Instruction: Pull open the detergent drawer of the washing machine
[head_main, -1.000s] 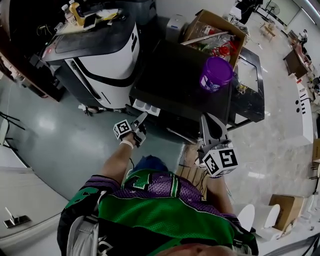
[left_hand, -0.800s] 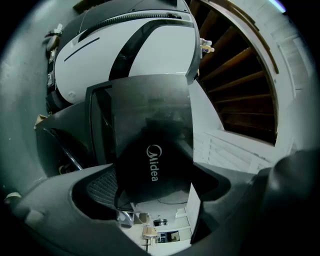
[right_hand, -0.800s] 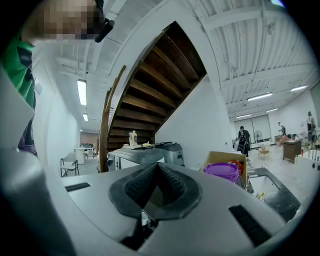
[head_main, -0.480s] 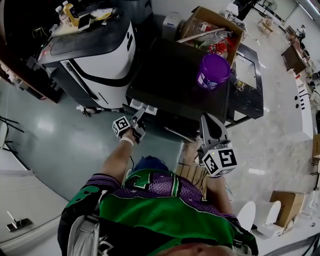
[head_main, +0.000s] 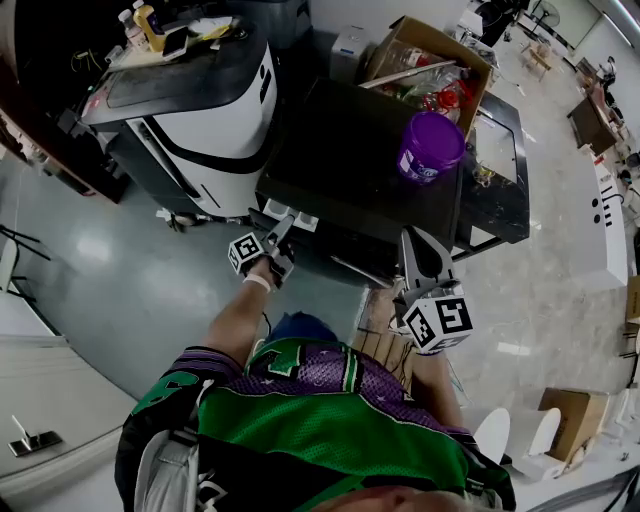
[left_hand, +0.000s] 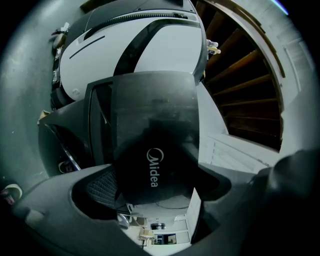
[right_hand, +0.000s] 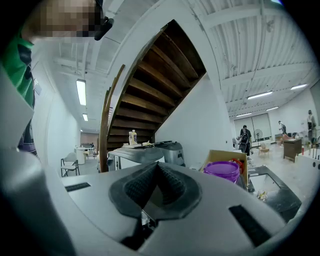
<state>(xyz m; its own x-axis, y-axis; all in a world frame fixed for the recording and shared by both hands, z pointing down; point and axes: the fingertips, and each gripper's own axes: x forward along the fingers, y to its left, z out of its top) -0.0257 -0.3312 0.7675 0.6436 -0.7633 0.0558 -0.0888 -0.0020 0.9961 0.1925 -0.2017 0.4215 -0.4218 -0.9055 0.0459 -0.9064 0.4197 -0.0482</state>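
- Grey-green polished floor (head_main: 110, 270) of a large open workshop surrounds a black washing machine (head_main: 350, 160), seen steeply from above by the person standing at its front.
- Its detergent drawer (head_main: 290, 214) sits at the left corner of the machine's front and stands pulled out. White compartments show beyond the machine's edge, so the pull looks as good as finished.
- The left gripper (head_main: 280, 238) lies level at the drawer's front end, which looks like the natural hold for a straight pull toward the person.
- Its jaws have just been opening and now stand wide. Its own view shows the dark drawer front, marked Midea, between them with the white tray beneath. The pads flank it and do not seem to clamp, which reads as a release after the pull.
- The right gripper (right_hand: 156, 192) has its ribbed pads closed together on nothing. It hangs level before the machine's right half, well apart from the drawer, probably parked clear of the left arm's work.
- On the lid a purple tub (head_main: 432, 147) stands toward the right rear, off the drawer's path.
- A white appliance (head_main: 200, 110) stands just beside the machine on the left. It leaves little room on that side, which may explain the approach from the front.
- Behind the machine an open cardboard box (head_main: 430, 60) holds clutter, and a wooden staircase (right_hand: 150, 85) rises beyond.
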